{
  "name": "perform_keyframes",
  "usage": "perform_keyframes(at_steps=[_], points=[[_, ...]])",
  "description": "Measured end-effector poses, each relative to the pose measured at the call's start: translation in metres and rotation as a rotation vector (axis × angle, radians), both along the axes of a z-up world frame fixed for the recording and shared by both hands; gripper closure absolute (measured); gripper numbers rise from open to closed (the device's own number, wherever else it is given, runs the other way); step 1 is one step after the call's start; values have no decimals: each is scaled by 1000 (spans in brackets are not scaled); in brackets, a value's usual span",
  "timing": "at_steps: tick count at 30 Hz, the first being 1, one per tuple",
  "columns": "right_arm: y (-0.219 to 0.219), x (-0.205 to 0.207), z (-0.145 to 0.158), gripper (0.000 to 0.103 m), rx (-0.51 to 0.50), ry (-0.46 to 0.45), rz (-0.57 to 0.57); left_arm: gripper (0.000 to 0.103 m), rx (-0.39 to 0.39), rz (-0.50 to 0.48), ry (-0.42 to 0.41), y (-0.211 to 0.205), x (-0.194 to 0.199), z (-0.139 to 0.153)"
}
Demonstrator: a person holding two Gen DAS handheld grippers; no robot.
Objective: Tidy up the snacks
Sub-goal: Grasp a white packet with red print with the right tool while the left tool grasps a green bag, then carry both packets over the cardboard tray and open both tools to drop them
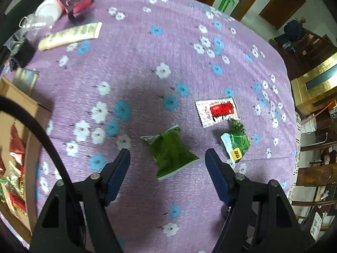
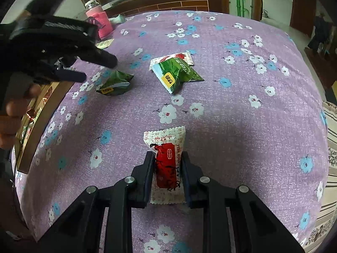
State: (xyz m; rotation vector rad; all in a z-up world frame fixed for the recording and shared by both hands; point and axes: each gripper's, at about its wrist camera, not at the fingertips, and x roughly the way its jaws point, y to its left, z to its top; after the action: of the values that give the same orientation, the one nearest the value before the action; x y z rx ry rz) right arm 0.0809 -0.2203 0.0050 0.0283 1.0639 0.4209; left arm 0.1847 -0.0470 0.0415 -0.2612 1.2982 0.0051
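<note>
My right gripper (image 2: 167,155) is shut on a red-and-white snack packet (image 2: 166,164), both pads pressing its sides just above the purple flowered tablecloth (image 2: 242,116). In the left wrist view my left gripper (image 1: 167,154) hangs open over a dark green packet (image 1: 170,151), which lies flat between its blue pads (image 1: 118,172) without touching them. A second green packet with a yellow label (image 1: 236,143) lies to the right, against another red-and-white packet (image 1: 217,111). The right wrist view shows the left gripper (image 2: 99,68) above the dark green packet (image 2: 114,82), and the labelled one (image 2: 177,73) farther right.
A cardboard box (image 1: 12,113) holding several snack packets stands at the table's left edge. At the far left corner are a pink jar (image 2: 101,21), a white cup (image 1: 49,8), a pale tube (image 1: 69,35) and clear plastic. Wooden chairs (image 1: 311,172) stand beyond the right edge.
</note>
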Motion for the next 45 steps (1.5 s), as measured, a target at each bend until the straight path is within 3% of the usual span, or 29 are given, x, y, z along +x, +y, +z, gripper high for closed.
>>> perform_keyframes(at_steps=[8, 9, 16, 35, 45], points=[[-1, 2, -1, 78, 17, 6, -4, 32, -22, 21, 51, 1, 16, -24], [0, 2, -1, 78, 17, 6, -2, 39, -25, 24, 59, 3, 17, -27], [-1, 2, -1, 78, 16, 4, -5, 56, 7, 10, 33, 4, 19, -27], [14, -8, 7, 79, -88, -65, -7, 57, 20, -35, -32, 32, -53, -18], [32, -20, 6, 79, -127, -45, 9, 57, -37, -61, -28, 46, -97, -17]])
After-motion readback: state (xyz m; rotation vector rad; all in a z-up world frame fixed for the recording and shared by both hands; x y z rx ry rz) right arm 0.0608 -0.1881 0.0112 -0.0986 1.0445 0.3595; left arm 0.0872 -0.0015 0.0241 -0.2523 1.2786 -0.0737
